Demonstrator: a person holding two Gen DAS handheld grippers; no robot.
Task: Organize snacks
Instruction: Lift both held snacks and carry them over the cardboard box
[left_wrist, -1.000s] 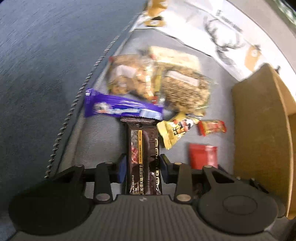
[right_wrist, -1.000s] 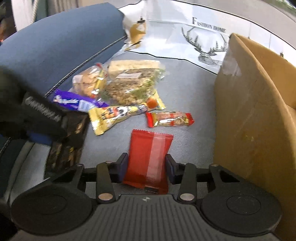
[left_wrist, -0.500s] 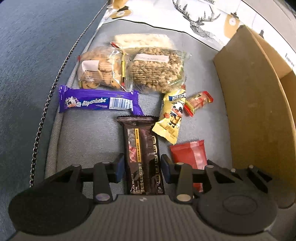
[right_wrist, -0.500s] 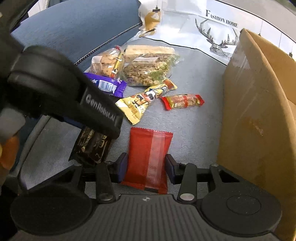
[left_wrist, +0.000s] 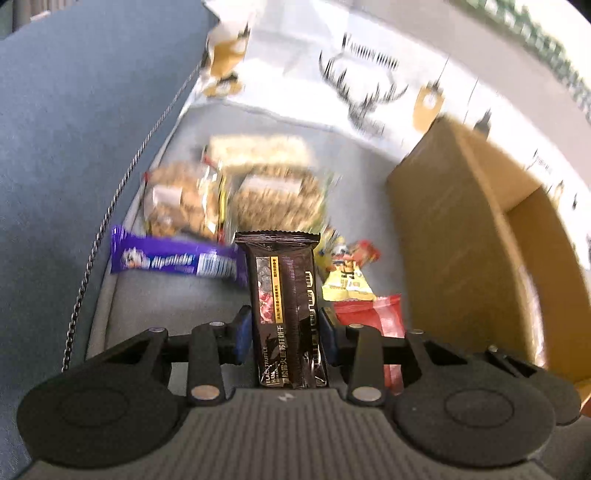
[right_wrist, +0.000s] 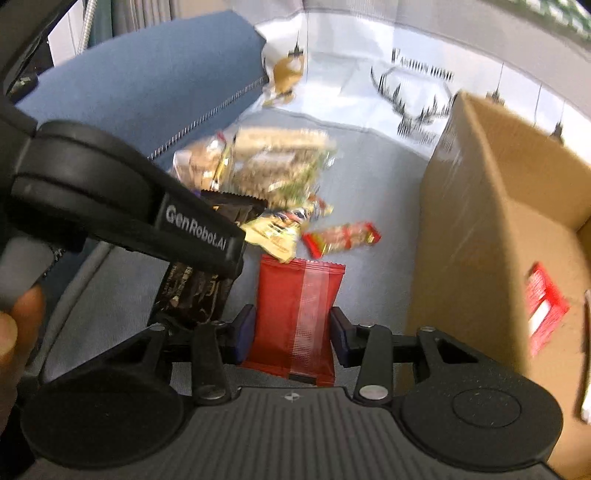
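Note:
My left gripper (left_wrist: 285, 334) is shut on a dark brown biscuit pack (left_wrist: 282, 295) and holds it above the grey cushion. My right gripper (right_wrist: 293, 332) is shut on a red packet (right_wrist: 297, 314), also lifted; the red packet shows in the left wrist view (left_wrist: 373, 314). The left gripper's body (right_wrist: 122, 206) crosses the left of the right wrist view with the brown pack (right_wrist: 199, 291) under it. A cardboard box (right_wrist: 491, 229) stands open at the right, with a red packet (right_wrist: 545, 306) inside.
On the cushion lie a purple bar (left_wrist: 173, 260), clear cookie bags (left_wrist: 229, 192), a yellow packet (right_wrist: 273, 232) and a small red-gold candy bar (right_wrist: 341, 236). A blue sofa arm (left_wrist: 74, 129) rises at the left. A white printed bag (right_wrist: 406, 74) lies behind.
Both grippers have risen and tilted up with their packs held; the box's open top and inside have come into view at the right. The snacks on the cushion have not moved.

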